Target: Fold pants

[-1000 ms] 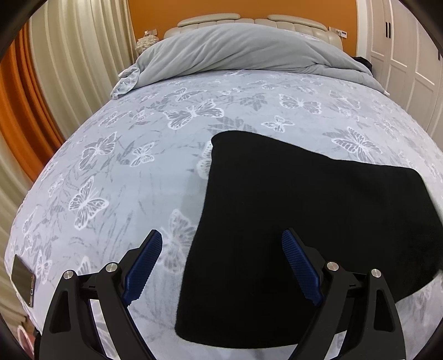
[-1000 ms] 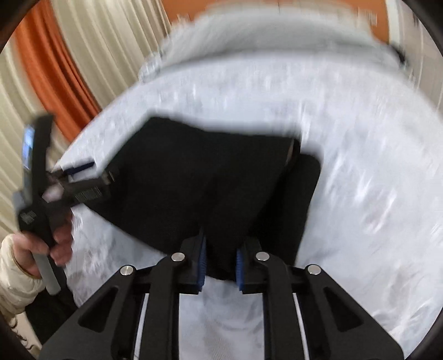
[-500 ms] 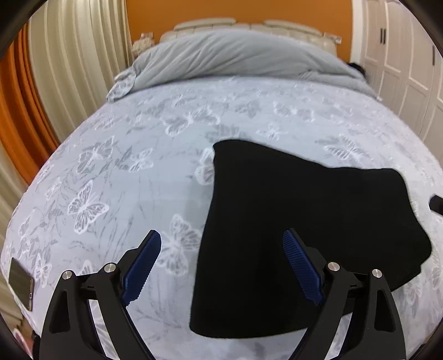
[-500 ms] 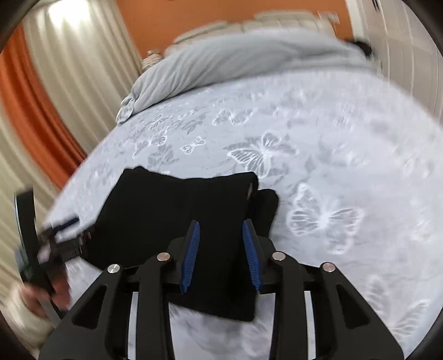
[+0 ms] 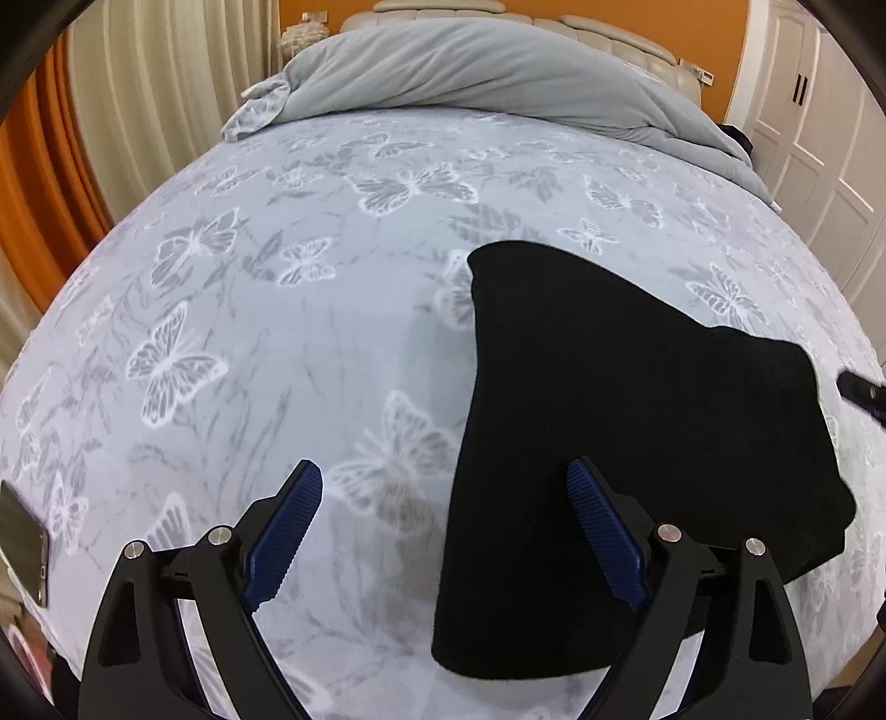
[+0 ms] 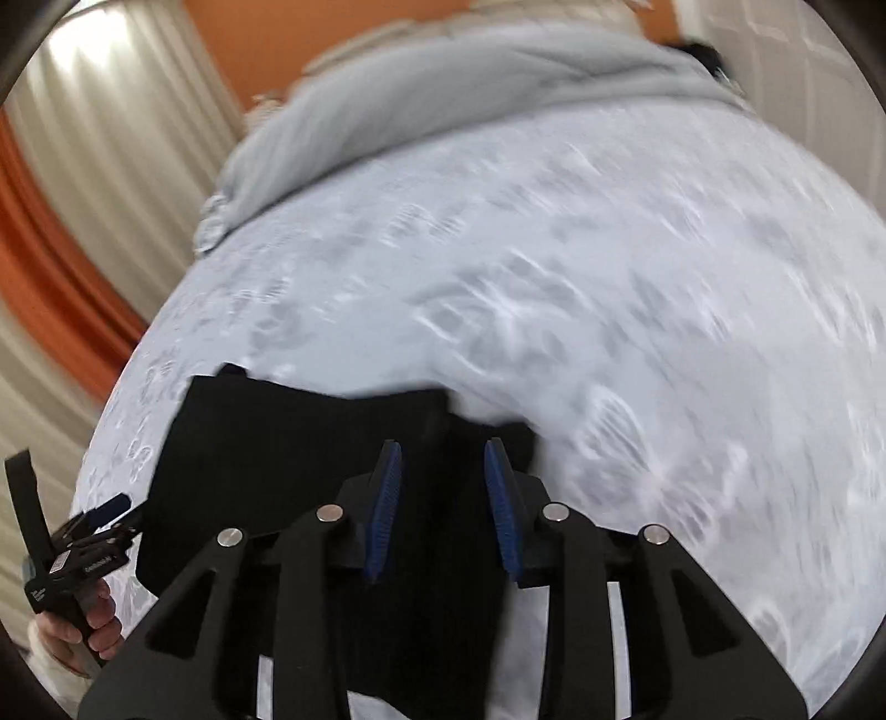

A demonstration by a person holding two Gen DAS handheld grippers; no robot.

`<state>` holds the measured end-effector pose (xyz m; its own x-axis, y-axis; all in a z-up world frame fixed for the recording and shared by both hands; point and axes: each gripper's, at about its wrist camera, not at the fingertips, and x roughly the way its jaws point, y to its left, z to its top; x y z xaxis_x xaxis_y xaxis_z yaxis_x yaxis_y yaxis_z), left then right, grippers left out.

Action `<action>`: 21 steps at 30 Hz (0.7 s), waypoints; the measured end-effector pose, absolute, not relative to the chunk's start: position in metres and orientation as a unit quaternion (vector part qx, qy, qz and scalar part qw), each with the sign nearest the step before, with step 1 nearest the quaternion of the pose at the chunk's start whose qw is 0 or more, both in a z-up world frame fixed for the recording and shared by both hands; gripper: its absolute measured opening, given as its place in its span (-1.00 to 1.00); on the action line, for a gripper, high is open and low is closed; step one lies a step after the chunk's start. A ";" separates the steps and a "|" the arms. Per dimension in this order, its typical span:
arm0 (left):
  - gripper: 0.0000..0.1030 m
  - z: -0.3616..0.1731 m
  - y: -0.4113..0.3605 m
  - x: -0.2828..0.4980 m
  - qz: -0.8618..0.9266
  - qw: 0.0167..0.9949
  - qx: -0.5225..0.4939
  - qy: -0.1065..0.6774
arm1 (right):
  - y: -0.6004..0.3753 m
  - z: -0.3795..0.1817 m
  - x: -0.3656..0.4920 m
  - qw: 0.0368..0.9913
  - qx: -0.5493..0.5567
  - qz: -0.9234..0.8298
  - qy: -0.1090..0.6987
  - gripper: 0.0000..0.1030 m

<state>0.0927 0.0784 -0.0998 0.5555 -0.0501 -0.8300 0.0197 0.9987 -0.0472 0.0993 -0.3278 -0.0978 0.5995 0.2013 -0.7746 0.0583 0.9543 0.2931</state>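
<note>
Black pants (image 5: 626, 443) lie folded flat on butterfly-print bedsheet (image 5: 277, 332), under and beyond left gripper's (image 5: 443, 531) right finger. Left gripper spread wide, holding nothing. Right gripper (image 6: 443, 504) parted, empty, pants (image 6: 310, 443) below its tips. Grey duvet (image 5: 470, 72) bunched far ahead; orange wall (image 5: 315, 11), cream curtains (image 5: 155, 99) to left of fingers.

The pants (image 5: 626, 421) are black, of plain soft fabric, folded into a compact, roughly rectangular stack. They lie flat on the bed (image 5: 310, 310), near its foot edge. At the right end a lower layer sticks out past the top layer (image 6: 520, 443).
</note>
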 end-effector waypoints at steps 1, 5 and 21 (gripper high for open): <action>0.71 -0.099 0.079 0.091 -0.021 0.883 -0.013 0.468 | -0.329 -0.102 0.100 0.882 0.134 0.039 0.450 -0.40; 0.71 -0.099 0.072 0.085 -0.012 0.891 0.015 0.454 | -0.299 -0.117 0.090 0.875 0.070 0.074 0.473 -0.40; 0.86 -0.105 0.074 0.088 -0.003 0.890 0.027 0.455 | -0.245 -0.116 0.085 0.869 -0.043 0.145 0.471 -0.40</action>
<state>0.0877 0.0740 -0.1052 0.5865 0.0193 -0.8097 0.0296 0.9985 0.0453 0.0849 -0.2446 -0.1160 0.5149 0.2107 -0.8310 -0.2920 0.9545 0.0610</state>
